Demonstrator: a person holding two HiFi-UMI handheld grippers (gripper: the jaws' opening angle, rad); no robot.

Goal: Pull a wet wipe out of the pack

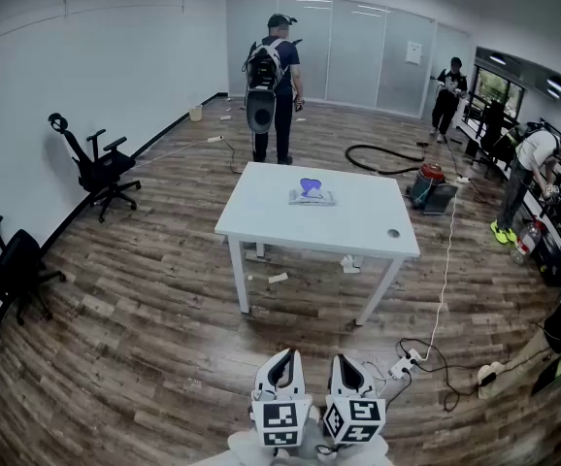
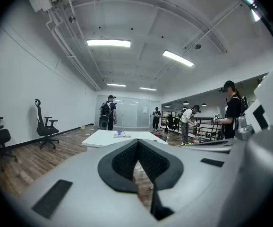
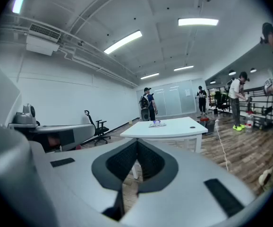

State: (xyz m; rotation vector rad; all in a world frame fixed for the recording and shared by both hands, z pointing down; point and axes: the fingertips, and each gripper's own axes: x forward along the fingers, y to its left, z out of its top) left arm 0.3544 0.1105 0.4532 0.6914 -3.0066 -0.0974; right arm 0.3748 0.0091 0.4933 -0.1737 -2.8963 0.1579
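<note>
A wet wipe pack (image 1: 312,196) with a purple top lies on the far half of a white table (image 1: 358,226), well away from both grippers. It shows small in the left gripper view (image 2: 122,135) and the right gripper view (image 3: 157,123). My left gripper (image 1: 280,365) and right gripper (image 1: 348,369) are side by side at the bottom of the head view, over the wooden floor in front of the table. Both point level toward the table. Each has its jaws together with nothing between them, left gripper (image 2: 137,144), right gripper (image 3: 137,144).
Two black office chairs (image 1: 101,168) stand by the left wall. A person with a backpack (image 1: 271,85) stands beyond the table. Other people work at benches on the right (image 1: 533,178). A white cable with a power strip (image 1: 404,362) runs across the floor right of my grippers.
</note>
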